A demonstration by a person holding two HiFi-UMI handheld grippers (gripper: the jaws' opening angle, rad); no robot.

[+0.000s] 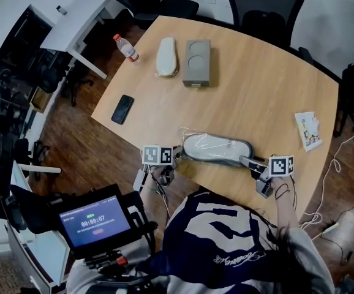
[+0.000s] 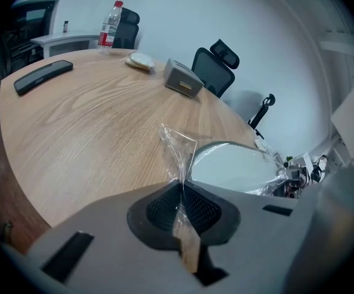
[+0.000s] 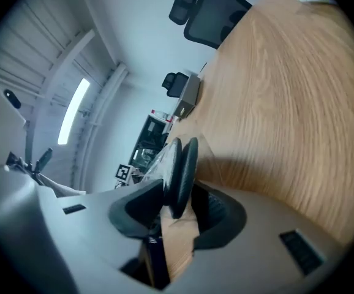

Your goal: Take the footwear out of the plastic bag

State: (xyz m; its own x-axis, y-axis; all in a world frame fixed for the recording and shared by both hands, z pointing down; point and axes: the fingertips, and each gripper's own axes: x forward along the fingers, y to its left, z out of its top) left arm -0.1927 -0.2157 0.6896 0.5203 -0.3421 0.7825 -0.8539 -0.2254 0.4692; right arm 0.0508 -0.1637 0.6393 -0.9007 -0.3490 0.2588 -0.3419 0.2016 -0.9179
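Observation:
A pair of pale slippers lies inside a clear plastic bag near the front edge of the wooden table. My left gripper is at the bag's left end, shut on a twisted flap of the plastic. In the left gripper view the film runs down between the pads of the left gripper, and the slippers lie just beyond. My right gripper is at the right end. In the right gripper view the right gripper is shut on the slippers' stacked edges.
Further back on the table lie a white slipper-shaped item, a grey box, a water bottle and a black phone. A small printed packet sits at the right edge. Office chairs stand behind the table.

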